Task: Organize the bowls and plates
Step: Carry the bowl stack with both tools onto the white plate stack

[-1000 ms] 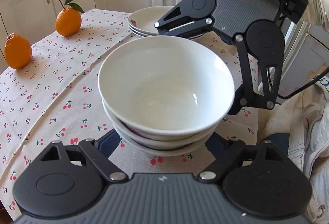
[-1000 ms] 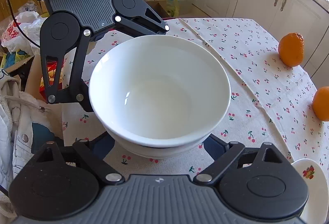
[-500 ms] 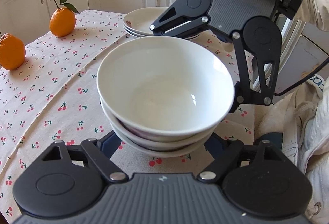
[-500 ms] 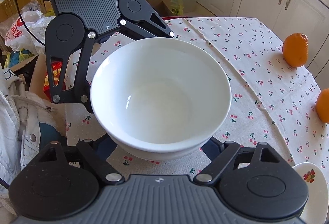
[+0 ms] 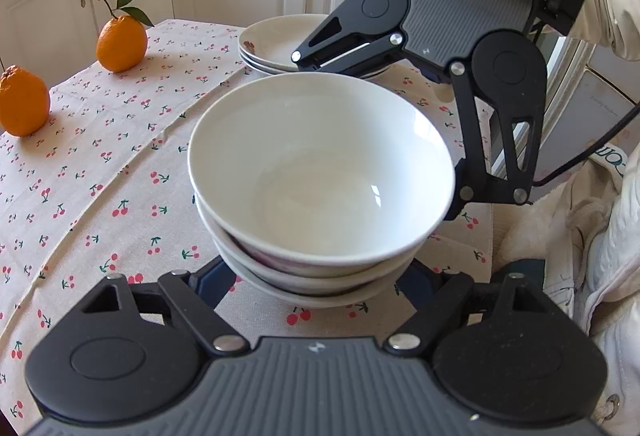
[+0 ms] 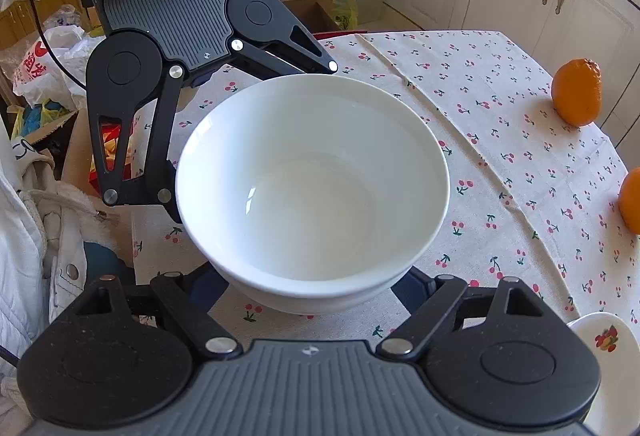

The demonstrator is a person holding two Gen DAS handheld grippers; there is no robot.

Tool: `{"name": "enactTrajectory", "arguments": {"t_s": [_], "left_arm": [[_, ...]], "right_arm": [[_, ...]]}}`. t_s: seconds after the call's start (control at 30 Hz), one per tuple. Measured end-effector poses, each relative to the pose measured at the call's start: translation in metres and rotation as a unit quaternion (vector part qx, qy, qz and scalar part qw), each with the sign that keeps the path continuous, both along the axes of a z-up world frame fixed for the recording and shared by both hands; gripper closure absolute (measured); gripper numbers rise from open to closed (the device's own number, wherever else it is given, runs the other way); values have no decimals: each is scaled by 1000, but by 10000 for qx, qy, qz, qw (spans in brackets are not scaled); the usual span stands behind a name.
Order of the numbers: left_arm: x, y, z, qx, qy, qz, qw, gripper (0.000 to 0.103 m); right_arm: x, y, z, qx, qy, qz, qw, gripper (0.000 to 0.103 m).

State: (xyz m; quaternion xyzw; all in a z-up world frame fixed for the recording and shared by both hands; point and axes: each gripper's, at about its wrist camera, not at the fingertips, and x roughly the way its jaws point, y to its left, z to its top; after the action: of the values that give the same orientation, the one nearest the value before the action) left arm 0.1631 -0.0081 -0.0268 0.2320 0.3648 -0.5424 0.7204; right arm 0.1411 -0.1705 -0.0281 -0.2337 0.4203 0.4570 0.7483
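Near the left gripper [image 5: 316,276] sits a stack of bowls [image 5: 320,171] on the cherry-print tablecloth [image 5: 100,175]. Its jaws have just been closing and now stand on either side of the lowest bowl, but the pads are hidden under the rims, so I cannot tell if they grip. The right gripper [image 6: 308,284] faces it across the stack in the same state. Only the left view shows three rims and the far plates [image 5: 276,43]. Only the right view shows a near fruit-print dish [image 6: 604,348]. Both views show two oranges [image 5: 122,43].

White bowls [image 5: 320,171], cherry-print beige tablecloth [image 5: 80,195], orange fruits [image 5: 121,43], black grippers [image 5: 320,288]
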Motion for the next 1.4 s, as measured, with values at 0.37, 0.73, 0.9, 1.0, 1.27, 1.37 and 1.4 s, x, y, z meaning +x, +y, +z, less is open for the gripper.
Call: {"name": "enactTrajectory", "arguments": {"t_s": [0.37,0.73,0.9,1.0,1.27,1.37,1.4], "left_arm": [[-9,-18,14,-7,-79,104,9999,18],[-14,-70,31,-98,-217,59,9997,18],[-7,-98,40,-206,-369,-54,9991,18],[1,-115,43,-267,-462,-119,9985,18],[27,-157,36,-277,-524,-321,9977,18],[34,-172,30,-248,-508,-387,9976,18],[37,-176,29,-238,-504,-408,9976,18]], "right_arm": [[-9,-21,15,85,-50,65,9999,13],[-10,-75,34,116,-162,-21,9998,13],[-5,-103,45,76,-295,-149,9994,13],[-1,-118,50,2,-398,-226,9990,13],[18,-154,49,-194,-482,-461,9976,13],[25,-166,43,-248,-468,-541,9971,13],[28,-171,41,-266,-459,-577,9969,13]]}}
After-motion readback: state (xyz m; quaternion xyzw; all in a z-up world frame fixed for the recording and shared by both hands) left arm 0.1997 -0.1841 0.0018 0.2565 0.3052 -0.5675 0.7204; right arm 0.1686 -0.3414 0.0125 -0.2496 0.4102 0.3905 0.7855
